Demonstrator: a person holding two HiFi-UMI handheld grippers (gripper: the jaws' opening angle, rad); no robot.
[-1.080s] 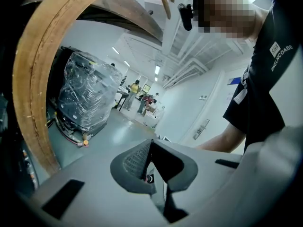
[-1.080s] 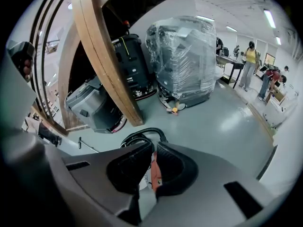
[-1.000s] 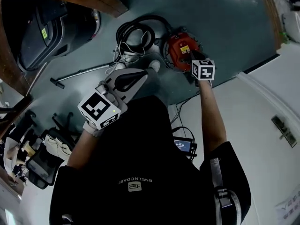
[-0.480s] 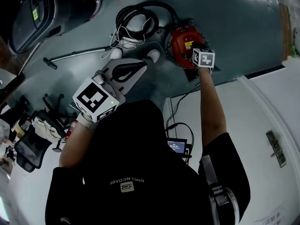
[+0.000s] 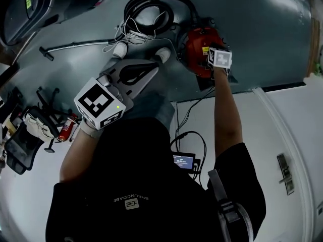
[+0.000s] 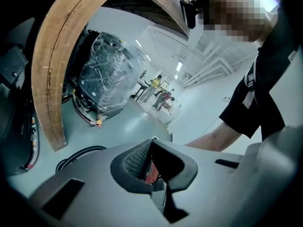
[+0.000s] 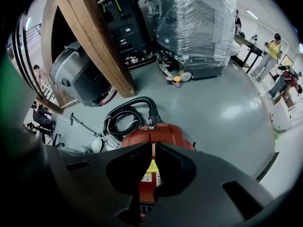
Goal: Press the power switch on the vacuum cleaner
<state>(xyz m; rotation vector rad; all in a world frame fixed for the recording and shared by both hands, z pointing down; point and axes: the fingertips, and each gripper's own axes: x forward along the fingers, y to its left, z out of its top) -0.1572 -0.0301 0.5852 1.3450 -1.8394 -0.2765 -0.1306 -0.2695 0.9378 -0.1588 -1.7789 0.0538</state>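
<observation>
The red vacuum cleaner (image 5: 197, 42) stands on the dark floor with its black hose (image 5: 151, 11) coiled to its left. My right gripper (image 5: 213, 54) is held at arm's length just above the vacuum's top, its marker cube hiding the contact. In the right gripper view the right gripper (image 7: 154, 144) is shut, the red body (image 7: 161, 130) and a yellow label (image 7: 151, 166) showing right behind the tips. My left gripper (image 5: 155, 67) is shut and holds nothing, hovering left of the vacuum; its own view shows the left gripper (image 6: 151, 142) closed.
A metal wand (image 5: 75, 47) and white cable (image 5: 132, 35) lie left of the hose. The person's white shoes (image 5: 162, 54) stand beside the vacuum. A small screen (image 5: 183, 160) with cables sits on the white floor. A wooden arch (image 7: 92, 41), a plastic-wrapped machine (image 7: 199, 22) and people stand beyond.
The head camera has shifted, so the vacuum now sits higher in view. My right gripper has stayed at the vacuum's top and closed in on it. The left gripper has barely moved.
</observation>
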